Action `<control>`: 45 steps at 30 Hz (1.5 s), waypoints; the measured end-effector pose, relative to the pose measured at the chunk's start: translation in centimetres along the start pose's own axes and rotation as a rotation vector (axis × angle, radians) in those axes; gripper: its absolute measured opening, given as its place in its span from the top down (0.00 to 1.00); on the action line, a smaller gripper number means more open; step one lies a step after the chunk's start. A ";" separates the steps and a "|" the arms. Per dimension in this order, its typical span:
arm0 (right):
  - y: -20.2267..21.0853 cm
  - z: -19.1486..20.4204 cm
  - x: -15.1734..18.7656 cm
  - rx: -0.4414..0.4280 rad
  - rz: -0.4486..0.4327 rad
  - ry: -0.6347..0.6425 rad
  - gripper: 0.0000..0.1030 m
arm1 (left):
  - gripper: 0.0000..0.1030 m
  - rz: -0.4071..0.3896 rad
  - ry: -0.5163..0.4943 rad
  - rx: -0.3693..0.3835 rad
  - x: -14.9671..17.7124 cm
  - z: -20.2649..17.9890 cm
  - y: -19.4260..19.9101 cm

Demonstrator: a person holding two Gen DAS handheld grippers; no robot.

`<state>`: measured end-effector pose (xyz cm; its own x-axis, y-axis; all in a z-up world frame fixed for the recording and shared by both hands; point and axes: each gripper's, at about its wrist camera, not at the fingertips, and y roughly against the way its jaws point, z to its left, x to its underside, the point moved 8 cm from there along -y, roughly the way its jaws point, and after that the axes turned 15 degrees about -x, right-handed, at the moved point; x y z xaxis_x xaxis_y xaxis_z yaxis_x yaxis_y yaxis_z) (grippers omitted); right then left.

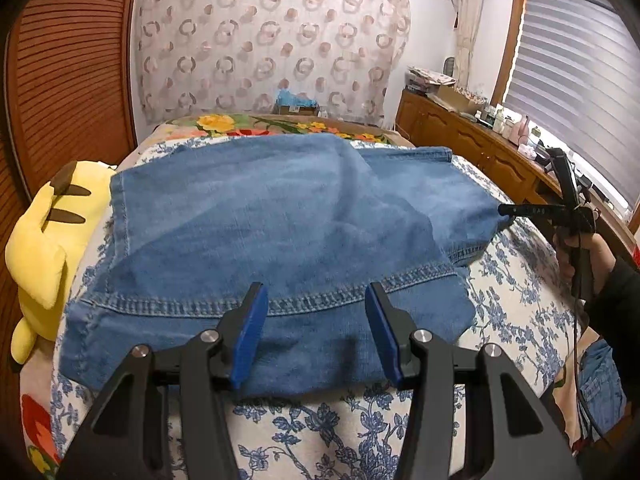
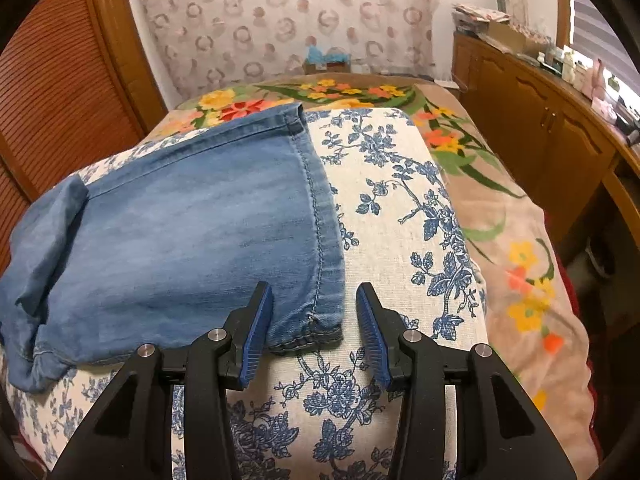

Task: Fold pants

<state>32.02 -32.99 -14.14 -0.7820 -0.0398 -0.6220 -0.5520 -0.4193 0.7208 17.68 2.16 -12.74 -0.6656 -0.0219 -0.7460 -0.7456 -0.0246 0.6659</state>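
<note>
A bed cover [image 1: 516,280] printed with blue flowers fills both views. On it lie the blue jeans [image 1: 280,216], partly folded, spreading from the centre toward 9 o'clock in the right wrist view. A yellow plush toy [image 1: 44,248] sits at 9 o'clock beside them in the left wrist view. The left gripper [image 1: 316,304] hovers over the stitched seam, jaws apart, holding nothing. The right gripper [image 2: 314,304] stands parted above the jeans' hem corner, gripping nothing.

Both grippers [image 1: 316,300] [image 2: 315,300] agape — empty.
</note>
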 end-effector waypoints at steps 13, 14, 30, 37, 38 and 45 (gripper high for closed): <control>0.0 0.5 0.7 0.038 0.016 0.078 0.66 | 0.52 0.039 -0.023 -0.025 1.7 -0.5 -1.7; -0.1 0.7 0.7 0.037 0.014 0.078 0.66 | 0.52 0.038 -0.024 -0.027 1.8 -0.5 -1.8; 0.6 1.2 0.6 -0.025 -0.024 0.058 0.84 | 0.52 0.032 -0.023 -0.034 2.3 -0.5 -2.1; 5.4 5.1 -2.1 -0.134 -0.141 0.084 0.86 | 0.52 0.022 0.016 -0.014 2.1 0.1 -1.4; 6.1 6.2 -2.7 -0.145 -0.154 0.104 0.86 | 0.52 0.019 0.023 -0.014 1.9 0.3 -1.2; 9.5 16.3 -6.7 -0.275 -0.230 0.261 0.89 | 0.52 -0.018 0.040 -0.022 0.9 1.5 0.8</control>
<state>27.31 -21.95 1.85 -0.5287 -0.1302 -0.8387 -0.5778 -0.6687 0.4680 16.43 3.58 -12.84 -0.6501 -0.0610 -0.7574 -0.7561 -0.0471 0.6528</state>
